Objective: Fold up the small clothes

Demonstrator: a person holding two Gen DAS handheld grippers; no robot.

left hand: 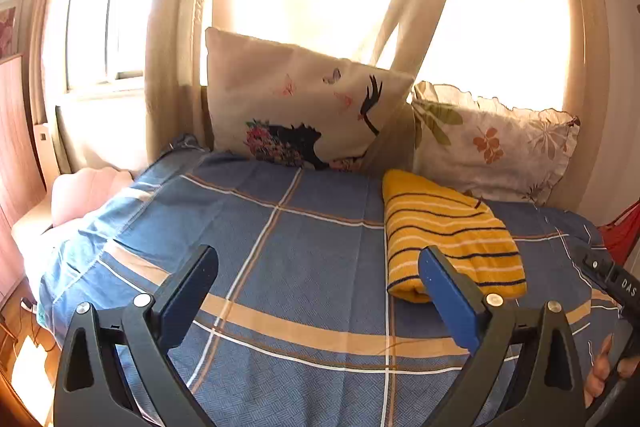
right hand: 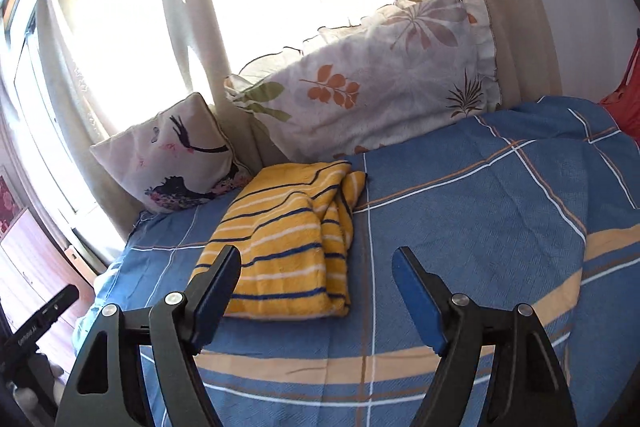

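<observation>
Yellow navy-striped garment (right hand: 288,239), blue plaid bedspread (right hand: 480,227)

Blue plaid bed (right hand: 480,211), striped garment (right hand: 288,239), 2 pillows (right hand: 380,83)

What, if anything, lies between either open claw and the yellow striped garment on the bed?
Nothing visible. Only bare blue plaid bedspread separates the right claw and the left claw from the folded yellow striped garment. Both pillows sit behind it.

A bed (left hand: 320,247) under a blue plaid cover fills the near scene. Two printed pillows (left hand: 296,107) (right hand: 380,83) lean at its far end against beige curtains (left hand: 172,67). Strong sunlight floods through the window (left hand: 100,27) behind. Reddish wood furniture (left hand: 16,131) stands at left.
</observation>
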